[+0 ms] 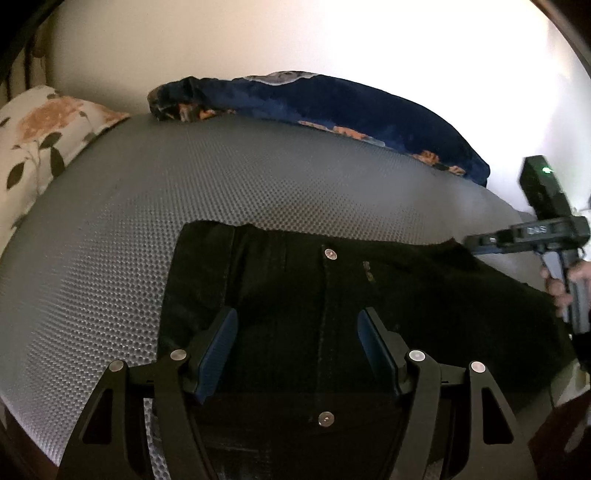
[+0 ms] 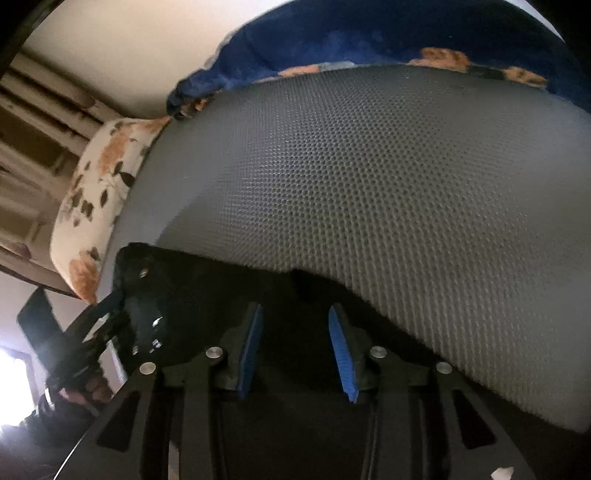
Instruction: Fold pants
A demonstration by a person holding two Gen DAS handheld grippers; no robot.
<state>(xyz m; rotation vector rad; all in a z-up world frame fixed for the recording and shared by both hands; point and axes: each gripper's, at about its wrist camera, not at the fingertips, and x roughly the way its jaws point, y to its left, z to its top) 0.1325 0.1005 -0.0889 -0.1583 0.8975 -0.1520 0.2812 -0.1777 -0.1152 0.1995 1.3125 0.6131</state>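
Looking along the left gripper (image 1: pixel 297 350), the left wrist view shows its two blue-padded fingers (image 1: pixel 218 354) spread well apart above the black pants (image 1: pixel 332 295), with only dark cloth seen in the gap and neither pad pressing on it, so the jaws stand open and hold nothing. The pants lie flat on the grey dimpled mat (image 1: pixel 147 206) that covers the bed, waistband toward the far side, a metal button (image 1: pixel 330 253) at its middle. A second rivet (image 1: pixel 326 419) sits lower down between the finger arms. At the right edge the right gripper (image 1: pixel 480 245) reaches in level with the waistband's right corner, a hand (image 1: pixel 561 284) around its grip; whether its tips touch the cloth cannot be told from here. A floral pillow (image 1: pixel 40 147) lies at the left end of the mat and a dark blue blanket (image 1: pixel 351 107) with orange flowers is bunched along the wall behind. The right wrist view, somewhat blurred, shows the right gripper (image 2: pixel 295 350) with its blue pads (image 2: pixel 341 354) parted over the pants (image 2: pixel 207 288), nothing clamped between them, so it too is open. The cloth fills the lower left, its edge running against the mat (image 2: pixel 369 184). At the far left the left gripper (image 2: pixel 107 314) meets the pants' corner, a hand (image 2: pixel 88 391) below it. The pillow (image 2: pixel 99 192) and blanket (image 2: pixel 369 33) line the top
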